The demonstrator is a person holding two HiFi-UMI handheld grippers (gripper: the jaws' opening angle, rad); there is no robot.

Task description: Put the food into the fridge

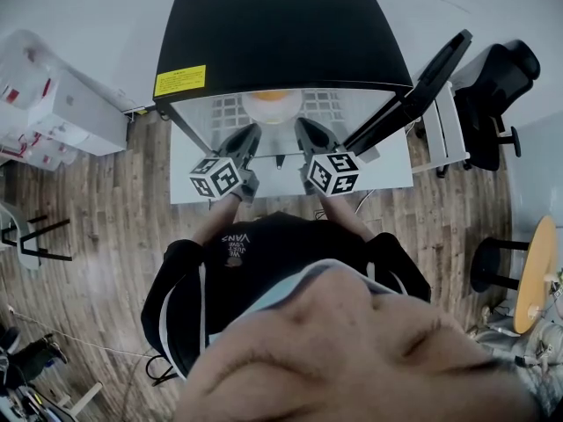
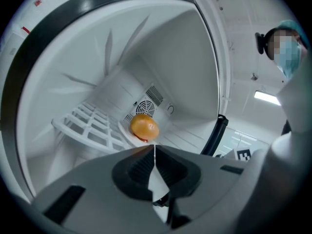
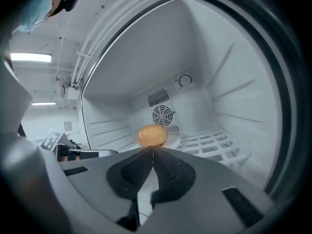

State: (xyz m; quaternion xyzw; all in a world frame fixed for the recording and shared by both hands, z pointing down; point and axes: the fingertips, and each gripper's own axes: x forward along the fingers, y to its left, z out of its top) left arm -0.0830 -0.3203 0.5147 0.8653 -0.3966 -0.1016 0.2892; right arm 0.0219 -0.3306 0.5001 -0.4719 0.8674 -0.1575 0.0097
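Observation:
A round orange-brown piece of food [image 1: 271,102] rests on a white plate [image 2: 127,132] on the shelf inside the open black fridge [image 1: 273,25]. My left gripper [image 1: 249,135] and right gripper [image 1: 308,132] reach level into the fridge mouth, side by side, just in front of the plate. In the left gripper view the food [image 2: 144,126] lies right beyond the left gripper [image 2: 154,147], whose tips meet. In the right gripper view the food [image 3: 152,135] sits just past the right gripper [image 3: 153,150], also shut. I see nothing between either pair of jaws.
The fridge door [image 1: 413,90] stands open to the right. A white wire shelf [image 2: 92,128] and a round fan vent [image 3: 162,115] are inside. A black office chair [image 1: 497,86], a round wooden table [image 1: 537,271] and white boxes [image 1: 62,104] stand around on the wood floor.

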